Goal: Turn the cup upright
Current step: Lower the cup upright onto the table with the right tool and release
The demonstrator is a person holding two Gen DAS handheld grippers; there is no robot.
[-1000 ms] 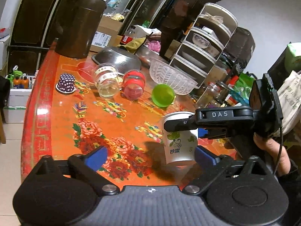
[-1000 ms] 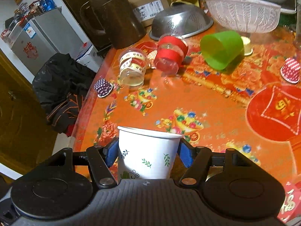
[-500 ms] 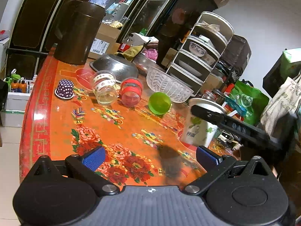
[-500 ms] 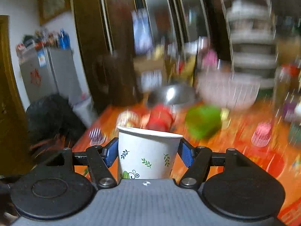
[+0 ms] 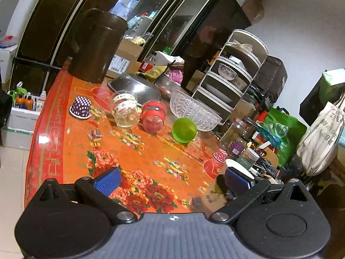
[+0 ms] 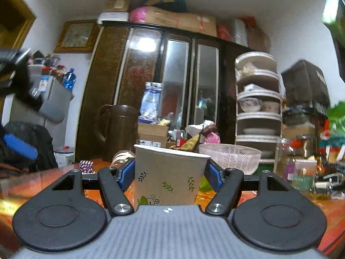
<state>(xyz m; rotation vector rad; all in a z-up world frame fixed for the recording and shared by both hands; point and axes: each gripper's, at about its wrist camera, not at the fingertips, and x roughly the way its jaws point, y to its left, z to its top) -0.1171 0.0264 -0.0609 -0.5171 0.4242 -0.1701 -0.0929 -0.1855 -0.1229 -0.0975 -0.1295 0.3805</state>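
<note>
My right gripper (image 6: 169,173) is shut on a white paper cup (image 6: 168,177) with green leaf prints. The cup stands upright between the blue pads, rim up, low over the red floral table (image 6: 32,185). My left gripper (image 5: 172,178) is open and empty above the table's near part (image 5: 140,155). In the left wrist view only a sliver of the cup's white rim (image 5: 234,163) shows behind the right finger pad (image 5: 237,178). A green cup (image 5: 184,130), a red cup (image 5: 153,118) and a clear cup (image 5: 125,113) lie on their sides further back.
A dark jug (image 5: 97,45), a steel colander (image 5: 135,88) and a clear patterned bowl (image 5: 194,112) stand at the table's back. Purple (image 5: 80,107) and red (image 5: 220,155) dotted cupcake liners sit on the table. Jars (image 5: 232,131) and a tiered rack (image 5: 232,75) crowd the right.
My right gripper has swung with the cup from the table's middle toward the right edge and tilted level. My left gripper has pulled back a little and stays open.
</note>
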